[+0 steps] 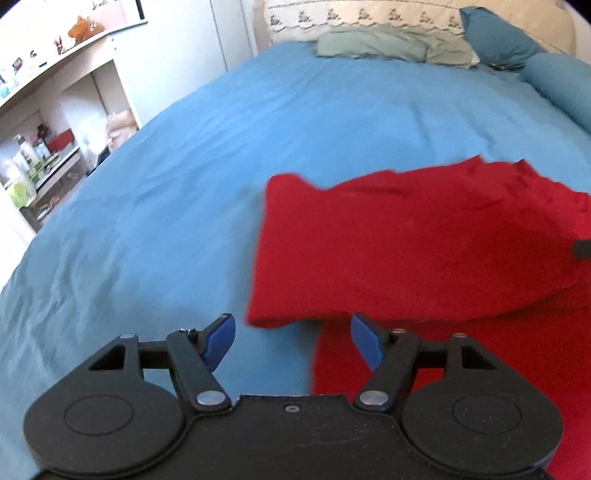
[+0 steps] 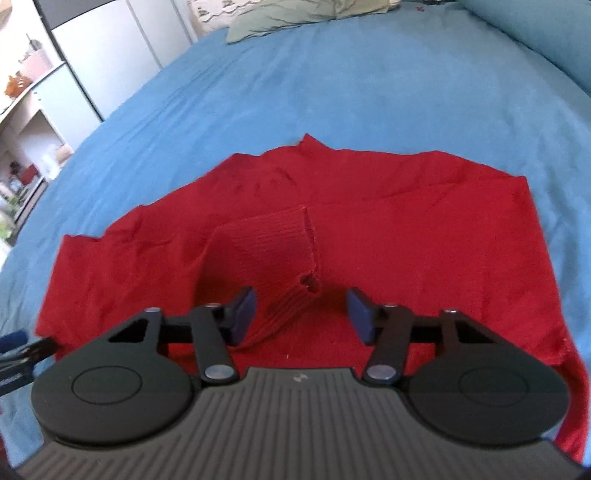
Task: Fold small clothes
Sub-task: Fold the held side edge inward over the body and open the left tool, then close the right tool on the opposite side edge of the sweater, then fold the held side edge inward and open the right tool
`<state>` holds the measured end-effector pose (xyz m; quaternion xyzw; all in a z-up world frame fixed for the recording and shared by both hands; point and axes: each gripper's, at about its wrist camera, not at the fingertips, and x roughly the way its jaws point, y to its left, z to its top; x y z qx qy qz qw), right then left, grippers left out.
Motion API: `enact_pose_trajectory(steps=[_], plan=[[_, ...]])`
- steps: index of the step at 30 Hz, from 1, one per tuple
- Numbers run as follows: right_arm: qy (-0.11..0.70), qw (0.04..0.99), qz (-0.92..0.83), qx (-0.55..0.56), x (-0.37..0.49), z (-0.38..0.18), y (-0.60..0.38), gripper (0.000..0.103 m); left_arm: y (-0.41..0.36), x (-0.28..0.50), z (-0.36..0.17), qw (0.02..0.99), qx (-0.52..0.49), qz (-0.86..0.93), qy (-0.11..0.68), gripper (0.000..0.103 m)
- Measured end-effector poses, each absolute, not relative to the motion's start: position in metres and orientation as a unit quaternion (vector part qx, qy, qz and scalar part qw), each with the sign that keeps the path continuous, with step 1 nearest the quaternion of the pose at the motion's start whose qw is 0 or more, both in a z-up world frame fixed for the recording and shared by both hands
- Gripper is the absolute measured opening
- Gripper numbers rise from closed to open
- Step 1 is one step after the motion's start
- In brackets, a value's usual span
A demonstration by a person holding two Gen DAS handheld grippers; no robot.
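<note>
A red garment (image 1: 424, 240) lies on the blue bed, partly folded over itself, and fills the right half of the left wrist view. My left gripper (image 1: 293, 339) is open and empty, just in front of the garment's near left fold edge. In the right wrist view the red garment (image 2: 406, 221) spreads flat, with a ribbed cuff (image 2: 280, 251) lying on top of it. My right gripper (image 2: 301, 314) is open, low over the garment, with the cuff's near end between its fingers. The tip of the other gripper (image 2: 22, 350) shows at the left edge.
The blue bedsheet (image 1: 221, 147) covers the bed. A green cloth (image 1: 388, 46), a patterned pillow (image 1: 362, 16) and teal pillows (image 1: 498, 37) lie at the head. White shelves (image 1: 44, 122) with bottles and small items stand left of the bed.
</note>
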<state>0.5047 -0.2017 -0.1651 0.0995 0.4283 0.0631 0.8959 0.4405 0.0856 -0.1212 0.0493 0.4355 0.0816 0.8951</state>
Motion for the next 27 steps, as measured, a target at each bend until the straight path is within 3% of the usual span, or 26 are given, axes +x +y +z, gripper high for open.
enact_pose_trajectory(steps=[1,3,4,14,27], plan=[[0.427,0.897,0.061,0.096,0.506,-0.166,-0.199,0.053,0.088,0.442,-0.124,0.893,0.054,0.084,0.438,0.075],[0.430,0.896,0.066,0.082,0.508,-0.166,-0.194,0.025,0.094,0.441,-0.126,0.891,0.056,0.087,0.441,0.075],[0.429,0.897,0.072,0.076,0.510,-0.163,-0.191,0.020,0.095,0.442,-0.127,0.891,0.053,0.087,0.443,0.075],[0.347,0.936,0.005,0.055,0.501,-0.086,-0.257,0.020,0.087,0.459,-0.135,0.896,0.033,0.068,0.437,0.074],[0.419,0.900,-0.067,0.099,0.469,-0.169,-0.321,0.020,0.082,0.458,-0.142,0.887,0.071,0.065,0.451,0.066]])
